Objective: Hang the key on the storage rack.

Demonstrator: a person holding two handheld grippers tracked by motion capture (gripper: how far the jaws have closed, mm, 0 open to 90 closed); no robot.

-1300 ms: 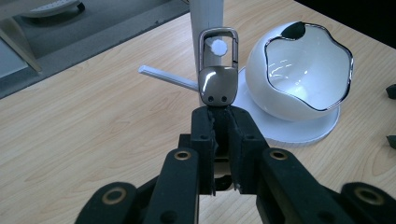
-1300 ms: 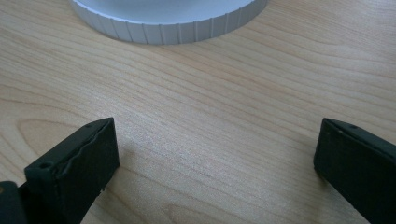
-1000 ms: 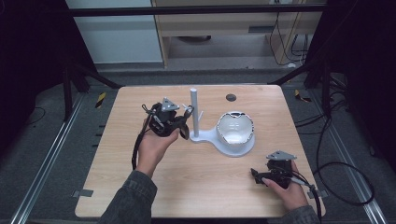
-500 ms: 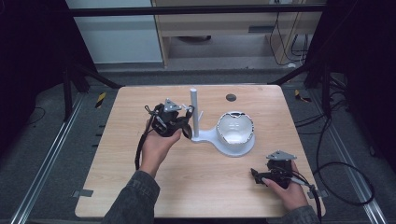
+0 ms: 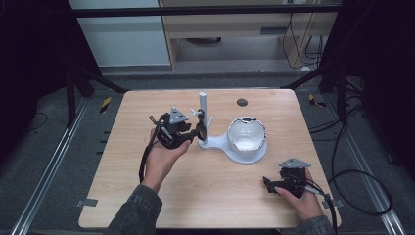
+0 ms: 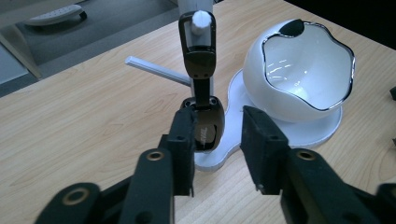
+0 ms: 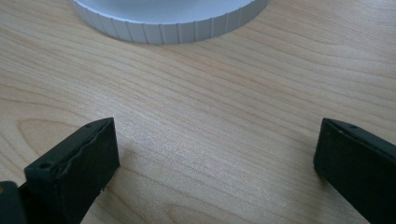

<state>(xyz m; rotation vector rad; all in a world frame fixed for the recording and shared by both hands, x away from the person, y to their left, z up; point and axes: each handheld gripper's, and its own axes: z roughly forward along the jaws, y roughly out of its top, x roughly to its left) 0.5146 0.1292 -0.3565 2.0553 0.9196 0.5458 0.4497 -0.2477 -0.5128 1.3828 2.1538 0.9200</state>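
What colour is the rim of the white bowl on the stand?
Shiny silver chrome, wavy, edging the white bowl; the left gripper view shows it best.

The stand's post (image 5: pixel 203 115) and the bowl (image 5: pixel 247 137) blocked the desk's (image 5: pixel 210 196) middle, with a hanging watch (image 6: pixel 201 88) before the post; the near desk lay open.

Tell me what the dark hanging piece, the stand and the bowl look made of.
Hanging piece: looks like dark polished metal or glossy plastic; it shows sharp highlights and small screws.
Stand: matte white plastic by the look, with an even, dull surface.
Bowl: glossy white, ceramic or hard plastic, with a chrome-like wavy rim that mirrors light.
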